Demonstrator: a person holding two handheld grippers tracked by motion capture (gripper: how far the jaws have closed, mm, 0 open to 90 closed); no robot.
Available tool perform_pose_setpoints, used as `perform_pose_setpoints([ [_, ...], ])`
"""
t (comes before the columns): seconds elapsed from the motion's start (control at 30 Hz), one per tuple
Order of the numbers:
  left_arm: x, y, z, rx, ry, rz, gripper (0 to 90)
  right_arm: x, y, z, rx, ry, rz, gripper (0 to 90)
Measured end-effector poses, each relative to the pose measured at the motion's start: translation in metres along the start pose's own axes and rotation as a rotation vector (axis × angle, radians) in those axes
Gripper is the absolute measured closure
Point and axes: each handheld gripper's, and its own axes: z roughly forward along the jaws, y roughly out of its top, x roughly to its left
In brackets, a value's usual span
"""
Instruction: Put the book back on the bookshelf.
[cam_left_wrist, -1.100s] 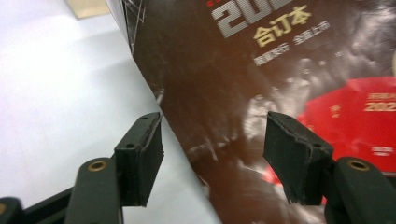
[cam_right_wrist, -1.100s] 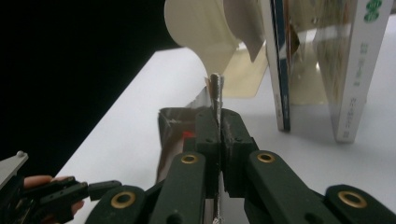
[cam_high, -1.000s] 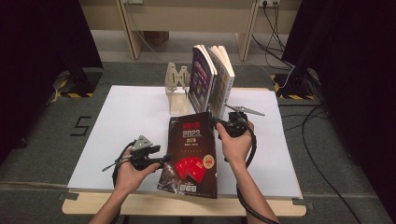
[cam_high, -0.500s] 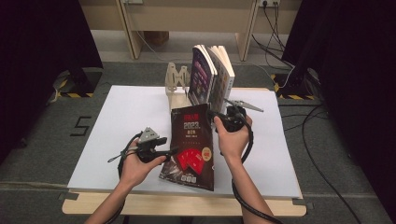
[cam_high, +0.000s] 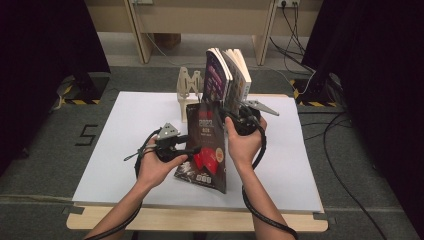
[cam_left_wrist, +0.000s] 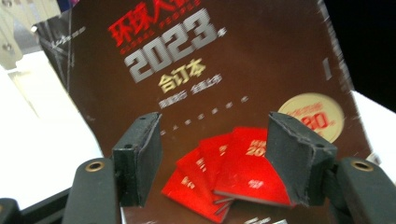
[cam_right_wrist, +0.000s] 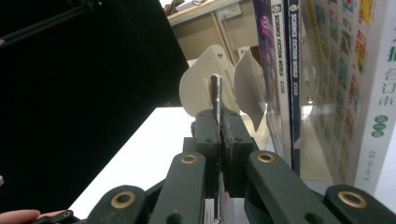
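Observation:
A brown magazine (cam_high: 207, 150) with red booklets and "2023" on its cover is tilted up off the white table top (cam_high: 125, 130), its top edge towards the standing books. My right gripper (cam_high: 229, 121) is shut on its upper right edge; in the right gripper view the magazine (cam_right_wrist: 215, 93) shows edge-on, pinched between the pads of the right gripper (cam_right_wrist: 219, 128). My left gripper (cam_high: 196, 148) sits at the cover's left side. In the left gripper view the left gripper (cam_left_wrist: 215, 144) stands open, and the magazine's cover (cam_left_wrist: 210, 70) faces it just beyond the jaws.
Several books (cam_high: 226, 75) stand upright in a wooden rack (cam_high: 187, 87) at the back of the table, just behind the magazine. In the right gripper view the books' spines (cam_right_wrist: 282, 70) are close on the right, the rack's dividers (cam_right_wrist: 201, 86) straight ahead. Cables trail from both grippers.
The magazine lay flat on the table; it now stands tilted up, lifted by its top edge. Both hands rose and moved towards the books, the left one more.

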Motion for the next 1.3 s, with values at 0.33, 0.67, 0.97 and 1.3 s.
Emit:
perform_pose_setpoints([
  [0.33, -0.010, 0.020, 0.006, -0.024, -0.024, 0.021, 32.2, 0.007, 0.007, 0.006, -0.041, -0.002, -0.009, 87.7],
  [0.67, -0.022, 0.041, 0.017, -0.051, -0.039, 0.013, 28.5, 0.012, 0.007, 0.013, -0.042, -0.012, -0.014, 87.7],
  [0.97, -0.031, 0.050, 0.027, -0.030, 0.000, 0.033, 28.0, 0.013, 0.007, 0.015, -0.039, -0.015, -0.024, 87.8],
  [1.3, -0.037, 0.049, 0.040, -0.009, 0.057, 0.063, 30.9, 0.023, 0.008, 0.012, -0.057, -0.004, -0.043, 87.7],
])
